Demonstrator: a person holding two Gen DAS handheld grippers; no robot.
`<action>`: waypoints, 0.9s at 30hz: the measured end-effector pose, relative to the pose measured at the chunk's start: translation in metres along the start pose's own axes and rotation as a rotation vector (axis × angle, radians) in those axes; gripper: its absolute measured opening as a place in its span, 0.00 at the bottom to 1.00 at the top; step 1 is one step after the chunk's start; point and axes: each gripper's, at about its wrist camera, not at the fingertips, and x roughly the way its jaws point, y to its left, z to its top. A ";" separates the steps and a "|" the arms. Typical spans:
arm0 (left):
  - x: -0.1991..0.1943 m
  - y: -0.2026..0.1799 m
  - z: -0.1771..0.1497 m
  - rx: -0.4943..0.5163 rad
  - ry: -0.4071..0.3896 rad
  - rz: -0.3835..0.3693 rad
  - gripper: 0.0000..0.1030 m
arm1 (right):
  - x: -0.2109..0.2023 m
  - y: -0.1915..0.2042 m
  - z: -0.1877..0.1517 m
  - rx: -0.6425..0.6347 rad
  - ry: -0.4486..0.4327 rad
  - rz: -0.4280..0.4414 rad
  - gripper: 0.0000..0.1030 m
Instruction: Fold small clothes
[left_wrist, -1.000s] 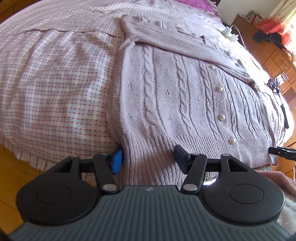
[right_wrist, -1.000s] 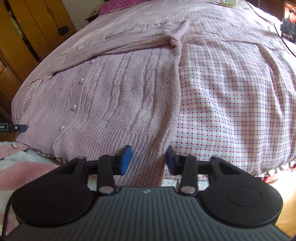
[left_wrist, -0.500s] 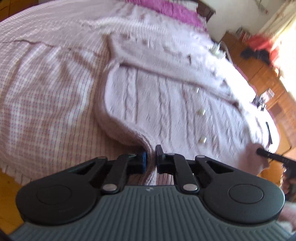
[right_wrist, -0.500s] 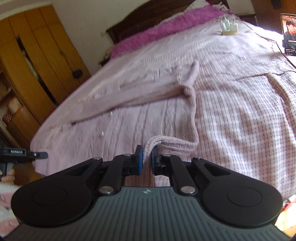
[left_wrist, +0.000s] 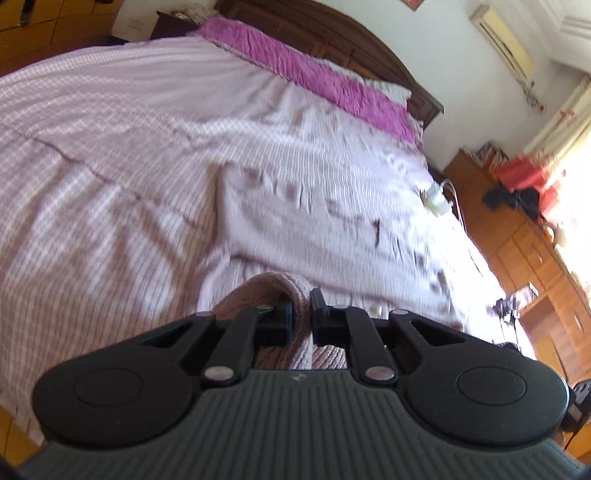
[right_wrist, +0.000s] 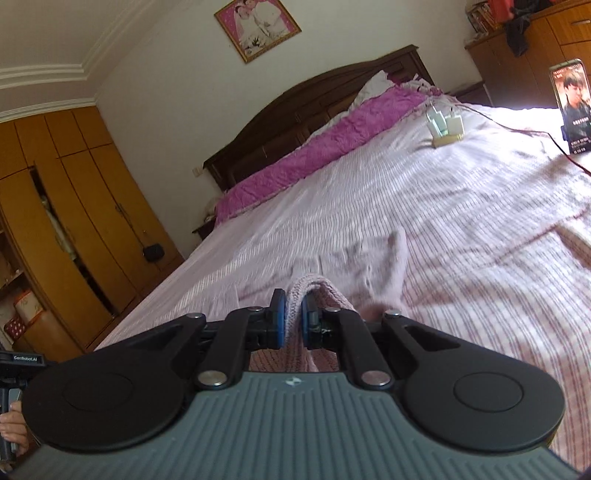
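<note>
Left tool (left_wrist: 302, 314) clenched on the cardigan (left_wrist: 295, 295) hem corner; right tool (right_wrist: 291, 321) clenched on the opposite hem corner; hem raised off the bed (right_wrist: 424, 221), sleeves lying folded across the far part; judged state: bottom-to-top fold begun, not laid down; final folds outstanding.
</note>
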 end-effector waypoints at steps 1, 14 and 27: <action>0.003 -0.001 0.005 -0.002 -0.010 0.002 0.11 | 0.007 0.001 0.005 0.002 -0.010 -0.007 0.09; 0.052 -0.020 0.075 -0.028 -0.123 0.049 0.11 | 0.102 0.000 0.056 0.018 -0.090 -0.108 0.09; 0.138 -0.005 0.115 -0.071 -0.076 0.130 0.11 | 0.189 -0.019 0.075 -0.024 -0.079 -0.188 0.09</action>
